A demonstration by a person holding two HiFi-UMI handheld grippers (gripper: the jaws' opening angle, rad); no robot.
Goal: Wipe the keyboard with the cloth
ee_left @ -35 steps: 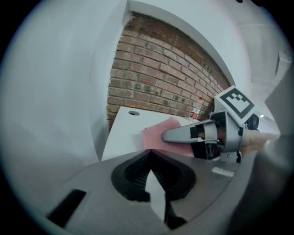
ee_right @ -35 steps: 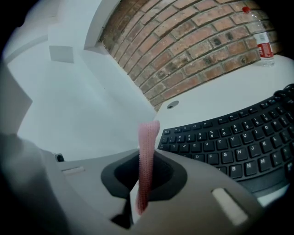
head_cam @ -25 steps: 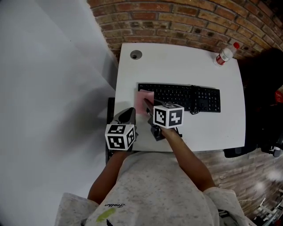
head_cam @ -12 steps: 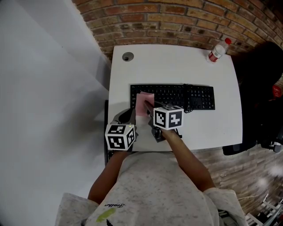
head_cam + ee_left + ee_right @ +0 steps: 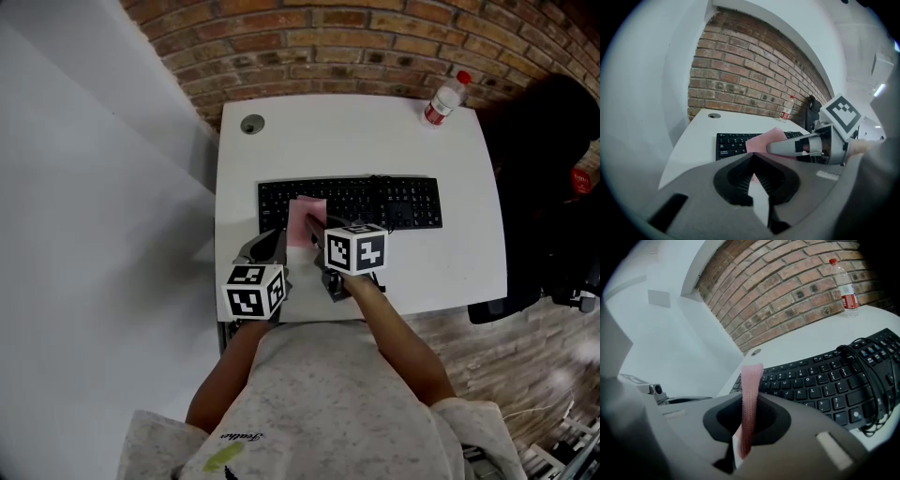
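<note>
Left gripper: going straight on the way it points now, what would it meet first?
Probably the pink cloth held by the right gripper, just ahead of the shut jaws of the left gripper; the keyboard lies beyond. Depth is unclear.

Slid rightward along the black keyboard with the thin pink ribbed cloth clamped in the right gripper. Gone from the keyboard's left end, now nearer its middle, with a strip of bare keys left of the cloth.
</note>
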